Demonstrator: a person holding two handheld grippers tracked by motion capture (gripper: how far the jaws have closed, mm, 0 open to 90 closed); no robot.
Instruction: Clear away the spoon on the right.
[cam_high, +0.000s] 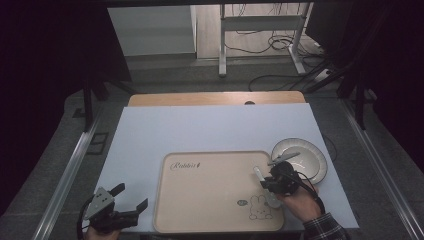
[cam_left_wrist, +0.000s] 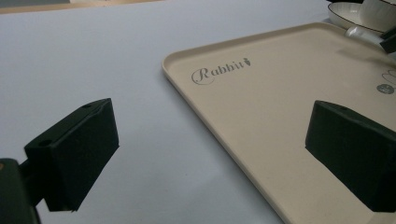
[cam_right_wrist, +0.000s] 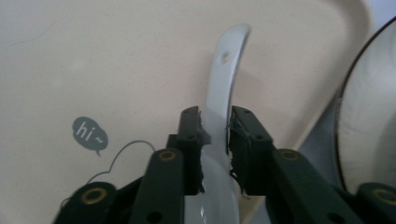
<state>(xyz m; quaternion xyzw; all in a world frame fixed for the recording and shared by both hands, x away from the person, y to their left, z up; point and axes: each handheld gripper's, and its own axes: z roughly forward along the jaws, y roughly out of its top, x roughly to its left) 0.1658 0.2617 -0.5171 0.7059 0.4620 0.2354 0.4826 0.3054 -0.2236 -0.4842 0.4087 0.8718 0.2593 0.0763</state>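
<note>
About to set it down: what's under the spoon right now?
The beige tray lies under the spoon, with its rabbit drawing nearby. The right gripper has its jaws on either side of the handle, hiding the tray directly below the bowl end.

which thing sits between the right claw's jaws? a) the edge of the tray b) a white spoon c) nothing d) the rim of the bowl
b: in the right gripper view the white spoon runs up between the right claw's two black jaws, its handle reaching out over the beige tray, while the bowl lies apart to the side.
</note>
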